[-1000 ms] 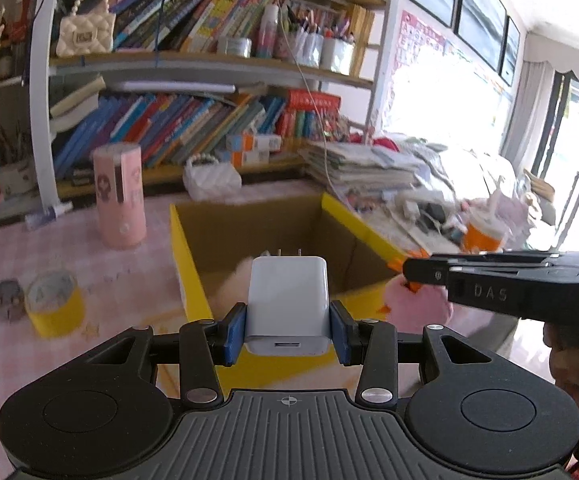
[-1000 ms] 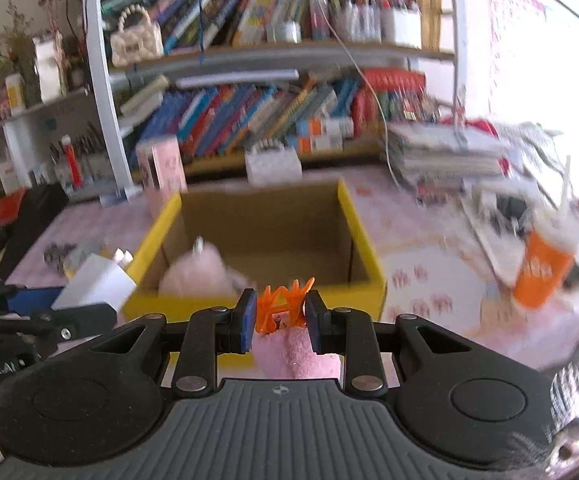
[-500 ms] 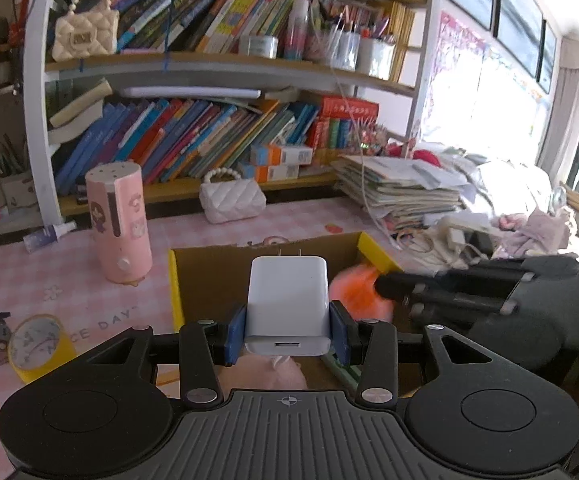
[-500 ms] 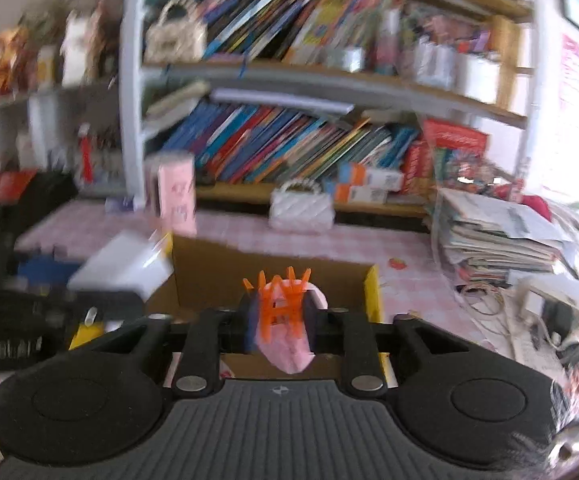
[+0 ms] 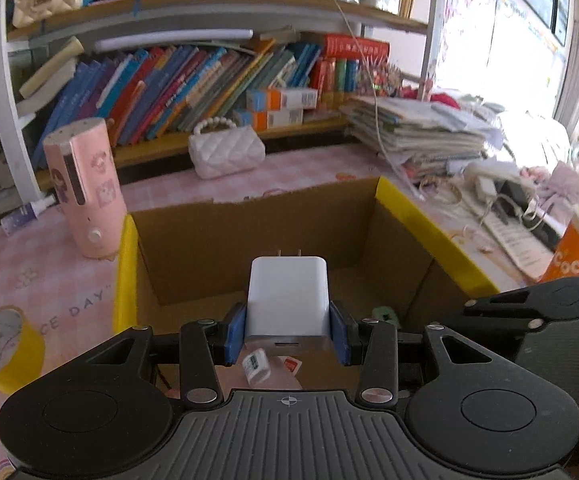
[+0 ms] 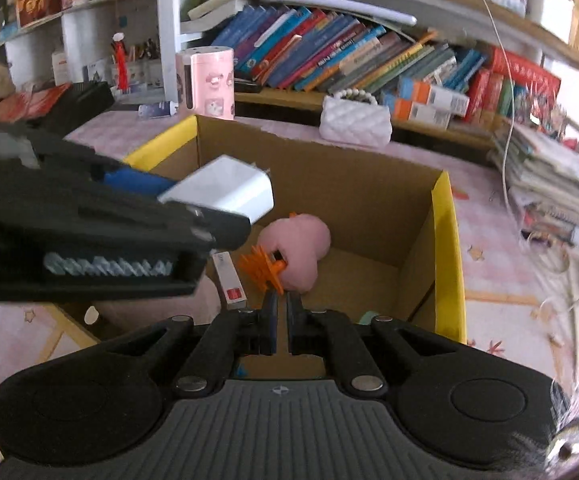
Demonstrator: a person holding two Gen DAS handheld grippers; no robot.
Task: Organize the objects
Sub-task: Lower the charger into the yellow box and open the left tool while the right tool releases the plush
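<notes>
A white charger plug (image 5: pixel 287 294) sits between the blue pads of my left gripper (image 5: pixel 287 332), which is shut on it with the prongs pointing forward. It hangs over the yellow-rimmed cardboard box (image 5: pixel 429 232). In the right wrist view the same charger (image 6: pixel 225 192) shows at the left, above the box (image 6: pixel 443 240). My right gripper (image 6: pixel 281 304) has its jaws almost together, pinching the tail of an orange claw clip (image 6: pixel 263 270). The clip carries a pink plush (image 6: pixel 299 246) and hangs inside the box. The right gripper's body (image 5: pixel 529 312) shows at the right of the left wrist view.
A small white carton with a red label (image 6: pixel 229 280) lies in the box. On the pink table around it are a pink cylinder (image 5: pixel 85 192), a yellow tape roll (image 5: pixel 5 348), a white quilted purse (image 5: pixel 225 152), a paper stack (image 5: pixel 417 132) and an orange cup (image 5: pixel 573 252). Bookshelves stand behind.
Both grippers came forward and dipped over the box. The right jaws have closed tighter, and the orange clip with the plush now sticks out ahead of the fingertips, turned sideways.
</notes>
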